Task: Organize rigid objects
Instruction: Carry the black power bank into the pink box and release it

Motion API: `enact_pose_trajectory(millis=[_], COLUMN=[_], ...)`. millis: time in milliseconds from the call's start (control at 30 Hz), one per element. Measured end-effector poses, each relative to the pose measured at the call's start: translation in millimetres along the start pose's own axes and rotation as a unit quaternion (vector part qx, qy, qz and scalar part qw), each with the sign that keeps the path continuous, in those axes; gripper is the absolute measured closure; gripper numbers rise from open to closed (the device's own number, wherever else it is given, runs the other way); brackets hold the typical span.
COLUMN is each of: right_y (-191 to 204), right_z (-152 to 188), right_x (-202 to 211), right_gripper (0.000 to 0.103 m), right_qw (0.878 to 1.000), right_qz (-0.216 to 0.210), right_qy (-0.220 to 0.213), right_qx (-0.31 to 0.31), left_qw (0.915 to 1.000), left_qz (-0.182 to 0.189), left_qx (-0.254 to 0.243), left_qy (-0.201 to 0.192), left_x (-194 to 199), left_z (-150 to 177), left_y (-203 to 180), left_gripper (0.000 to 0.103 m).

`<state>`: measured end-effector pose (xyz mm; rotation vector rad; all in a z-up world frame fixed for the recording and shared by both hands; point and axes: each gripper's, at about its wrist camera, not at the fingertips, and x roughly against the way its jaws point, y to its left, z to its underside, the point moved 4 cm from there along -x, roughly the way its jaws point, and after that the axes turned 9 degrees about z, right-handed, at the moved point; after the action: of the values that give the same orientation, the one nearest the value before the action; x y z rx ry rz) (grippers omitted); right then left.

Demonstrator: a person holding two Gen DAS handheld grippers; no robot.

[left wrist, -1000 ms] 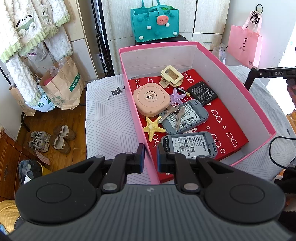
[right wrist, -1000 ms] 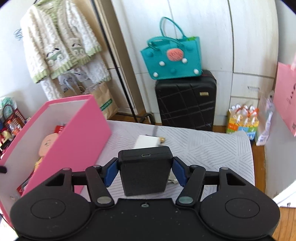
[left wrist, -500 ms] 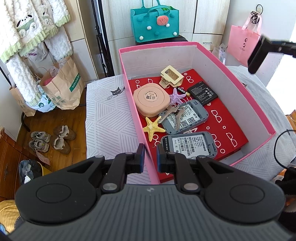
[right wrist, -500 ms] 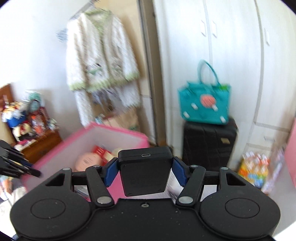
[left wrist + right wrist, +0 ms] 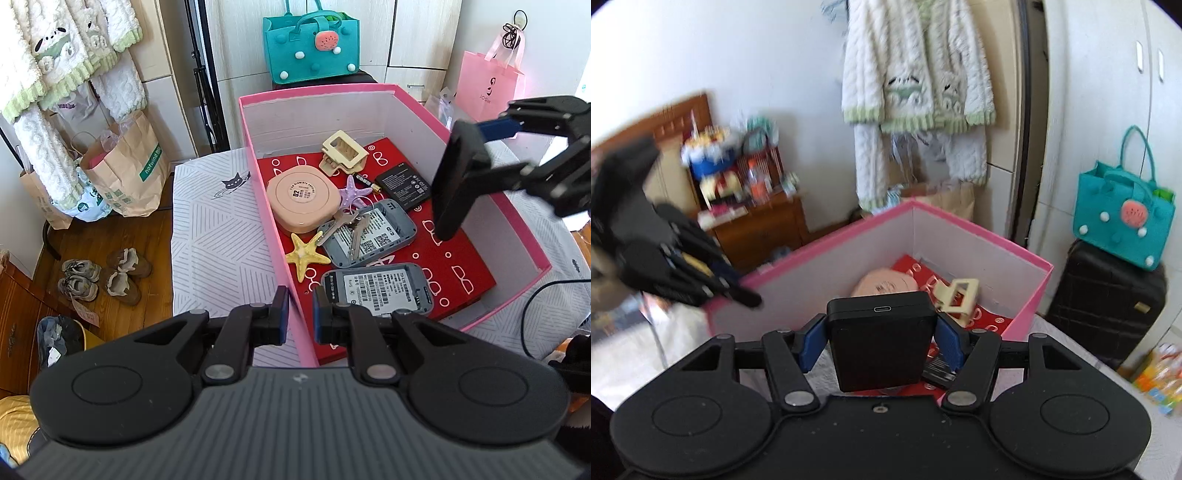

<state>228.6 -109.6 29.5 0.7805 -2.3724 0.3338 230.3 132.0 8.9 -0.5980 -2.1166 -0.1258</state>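
Right hand-held gripper (image 5: 881,339) clamps black device (image 5: 881,347) above pink box's (image 5: 524,218) rim.

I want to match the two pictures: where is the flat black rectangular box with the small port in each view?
Left wrist view: black box, upper right, above the pink cardboard box.
Right wrist view: black box, lower centre.
Shared landmark: cream plastic hair clip.
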Motion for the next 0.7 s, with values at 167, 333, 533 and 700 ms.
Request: enact_pose_trajectory(millis=[167, 333, 533, 700], right_y=[16, 19, 19, 20], right_z=[16, 15, 15, 18], right_x=[-17, -7, -2, 1], right_gripper=[0.035, 0.035, 0.035, 0.036], right_qw=[0.998, 0.997, 0.996, 0.996], right_qz=[0.036, 0.036, 0.017, -0.019], right_qy=[0.029, 0.043, 0.066, 0.082], right_qx=[0.035, 0.051, 0.055, 0.041], left_qw=[1.0, 1.0, 1.0, 1.0], left_qz=[0.008, 0.006, 0.008, 0.009], left_qx=[0.004, -0.001, -0.001, -0.001], left_qy=[-0.001, -0.001, -0.002, -0.002], left_x=[1, 1, 2, 2], left_z=[0, 0, 1, 1], left_y=[2, 1, 2, 2], left_gripper=[0.092, 0.092, 0.092, 0.092])
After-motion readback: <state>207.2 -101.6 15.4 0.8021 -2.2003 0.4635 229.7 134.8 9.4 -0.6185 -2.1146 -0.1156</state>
